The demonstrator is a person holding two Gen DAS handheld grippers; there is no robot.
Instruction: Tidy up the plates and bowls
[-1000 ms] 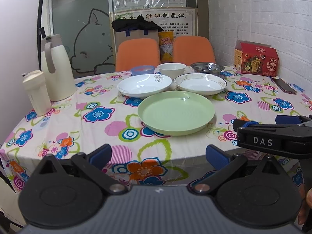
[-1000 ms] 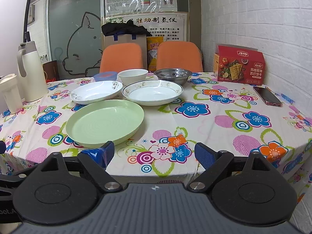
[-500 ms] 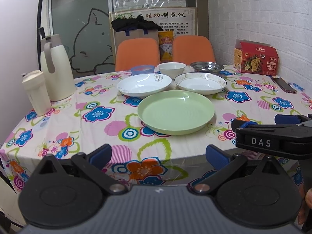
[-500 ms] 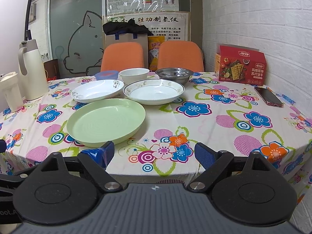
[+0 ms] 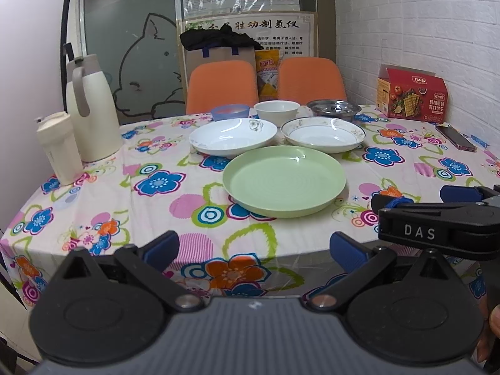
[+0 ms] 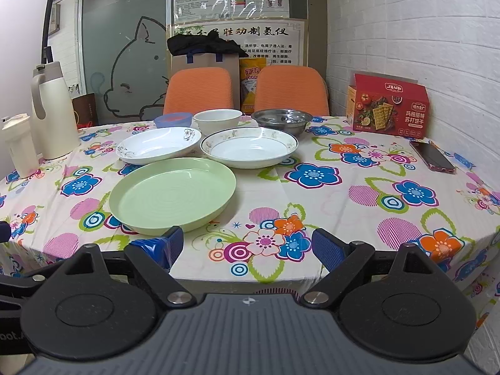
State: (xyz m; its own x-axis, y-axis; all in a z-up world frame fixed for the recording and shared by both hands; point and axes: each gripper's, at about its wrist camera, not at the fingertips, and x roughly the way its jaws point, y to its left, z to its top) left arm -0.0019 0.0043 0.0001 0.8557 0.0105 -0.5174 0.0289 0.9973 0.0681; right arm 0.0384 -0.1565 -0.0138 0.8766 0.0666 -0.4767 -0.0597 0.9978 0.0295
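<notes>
Both tools are spread wide and hold nothing: the left tool [image 5: 253,247] and the right tool [image 6: 247,243] hang at the near edge of the tabletop [image 6: 343,187]. The green plate [image 6: 172,195] lies nearest. Two white plates [image 6: 159,145] sit behind it. The blue bowl [image 6: 172,119] is partly hidden behind them.

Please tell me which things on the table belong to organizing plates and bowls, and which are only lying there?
For the job: green plate, two white plates, white bowl, blue bowl, metal bowl.

Just lying about: thermos jug, cream cup, cracker box, phone.
</notes>
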